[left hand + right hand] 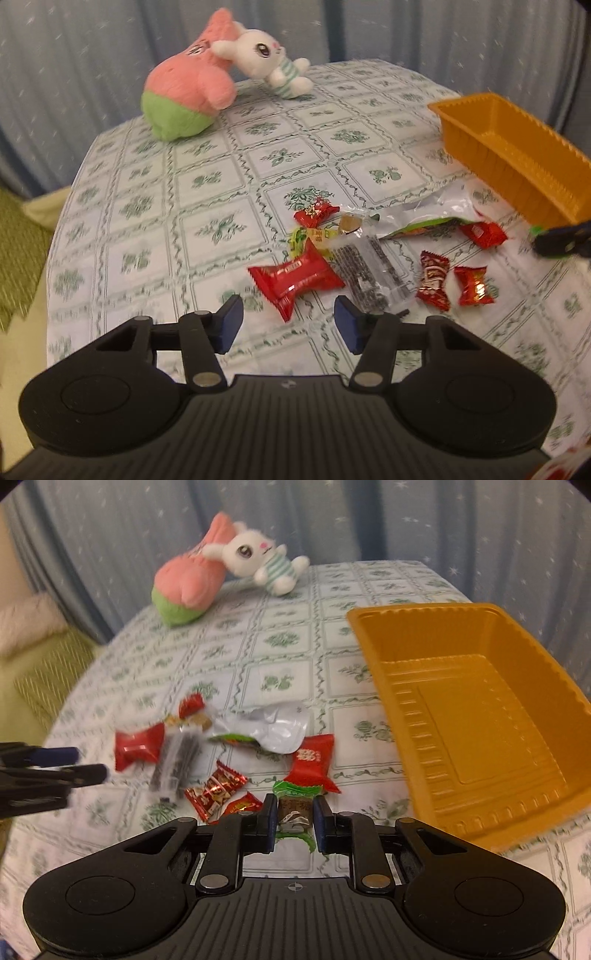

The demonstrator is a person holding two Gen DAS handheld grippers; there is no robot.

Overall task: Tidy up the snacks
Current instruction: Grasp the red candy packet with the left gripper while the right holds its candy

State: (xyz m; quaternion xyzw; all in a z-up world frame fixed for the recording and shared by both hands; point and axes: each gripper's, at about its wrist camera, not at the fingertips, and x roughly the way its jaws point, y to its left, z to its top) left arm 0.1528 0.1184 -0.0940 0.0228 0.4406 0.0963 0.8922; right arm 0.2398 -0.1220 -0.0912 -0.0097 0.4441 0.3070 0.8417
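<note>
Both views: soft, even indoor light, moderate brightness, warm-bluish cast. Source not identifiable. Shadows faint, diffuse.

Left wrist view: strong fisheye bowing, tablecloth [207, 177] grid curves toward edges; dark vignette at upper right corner. Motion smear along left edge. Glare on red candy wrapper [295, 280], frame centre.

Right wrist view: left gripper [90, 764] at left edge heavily motion-blurred. Glare on silver pouch [275, 727]. Orange tray [369, 627] fairly sharp, walls bent by lens. Dark corners at top.
</note>
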